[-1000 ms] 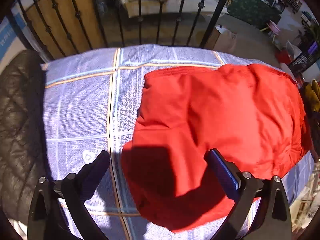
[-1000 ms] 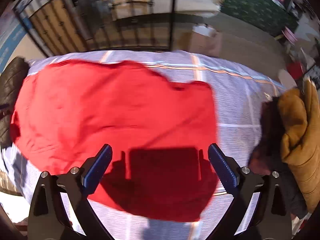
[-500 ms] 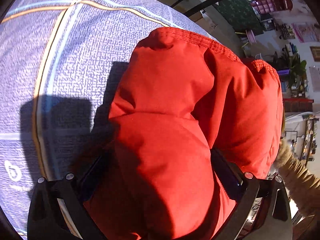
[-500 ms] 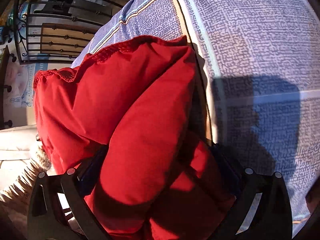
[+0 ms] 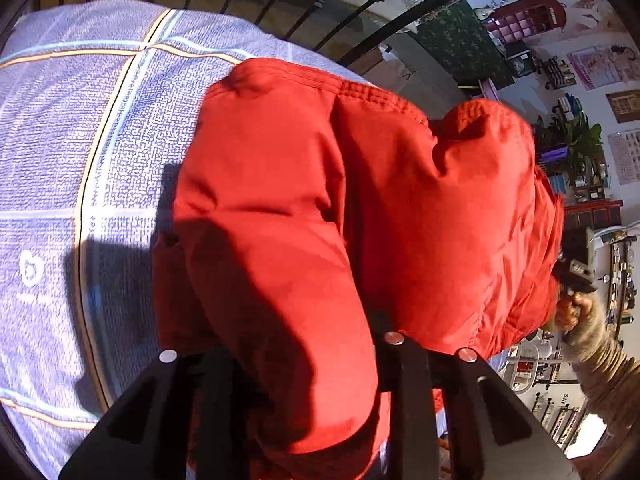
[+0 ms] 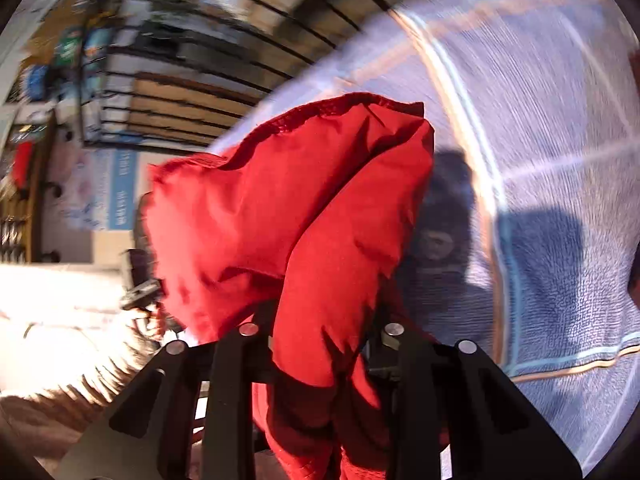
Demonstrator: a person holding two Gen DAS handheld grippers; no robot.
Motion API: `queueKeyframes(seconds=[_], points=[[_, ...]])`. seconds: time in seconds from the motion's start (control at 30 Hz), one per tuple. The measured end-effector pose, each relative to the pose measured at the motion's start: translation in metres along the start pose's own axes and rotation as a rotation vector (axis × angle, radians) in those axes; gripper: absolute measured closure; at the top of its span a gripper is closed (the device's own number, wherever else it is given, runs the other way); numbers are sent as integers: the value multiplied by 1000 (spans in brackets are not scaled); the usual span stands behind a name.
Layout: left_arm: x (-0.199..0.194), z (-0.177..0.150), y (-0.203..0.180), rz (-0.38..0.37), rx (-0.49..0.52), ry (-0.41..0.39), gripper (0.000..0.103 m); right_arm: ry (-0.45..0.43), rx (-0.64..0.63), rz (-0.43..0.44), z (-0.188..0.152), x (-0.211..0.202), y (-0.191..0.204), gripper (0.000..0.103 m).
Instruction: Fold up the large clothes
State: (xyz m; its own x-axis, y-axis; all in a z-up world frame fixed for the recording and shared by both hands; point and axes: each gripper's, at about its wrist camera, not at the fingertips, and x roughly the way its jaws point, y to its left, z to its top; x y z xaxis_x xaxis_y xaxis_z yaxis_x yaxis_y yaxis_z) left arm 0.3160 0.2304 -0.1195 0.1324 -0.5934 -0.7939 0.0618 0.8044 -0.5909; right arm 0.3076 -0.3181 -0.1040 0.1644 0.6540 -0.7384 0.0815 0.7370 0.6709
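The red jacket [image 5: 360, 208] lies bunched on the checked blue bed cover [image 5: 80, 160], its near edge gathered up. The left claw [image 5: 304, 364] has just closed onto a thick puffy fold at the near left end, and the right claw [image 6: 320, 344] has just closed onto another at the near right. Padding that bulky looks liable to slide out of either claw on the lift, or one end could trail and skew the fold. A small white logo [image 5: 31, 269] shows on the cover; no wording is legible.
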Motion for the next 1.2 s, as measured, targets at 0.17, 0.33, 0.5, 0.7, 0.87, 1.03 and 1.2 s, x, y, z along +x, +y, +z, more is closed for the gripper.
queueKeyframes(seconds=[0.17,0.33,0.5,0.7,0.87,1.03,1.2], points=[[-55,-21,-21,-99,-7,-101,86,-20,-163,-20,16,-39,100,80],[-133,-46,-37,-157,23,-258,86,40,-428,-55,26,-60,228,81],[-167,-87,-12,-127,-2,-304,86,97,-549,-102,36,-50,301,82],[-142,-109,11,-34,-9,-227,85,144,-383,-93,5,-12,239,82],[-67,-88,40,140,-15,-171,47,197,-229,-245,-29,27,123,79],[-21,-67,73,70,-64,-45,5,115,27,-200,-52,18,12,78],[-1,-50,97,-23,-81,66,4,76,99,-139,-68,19,-13,78]])
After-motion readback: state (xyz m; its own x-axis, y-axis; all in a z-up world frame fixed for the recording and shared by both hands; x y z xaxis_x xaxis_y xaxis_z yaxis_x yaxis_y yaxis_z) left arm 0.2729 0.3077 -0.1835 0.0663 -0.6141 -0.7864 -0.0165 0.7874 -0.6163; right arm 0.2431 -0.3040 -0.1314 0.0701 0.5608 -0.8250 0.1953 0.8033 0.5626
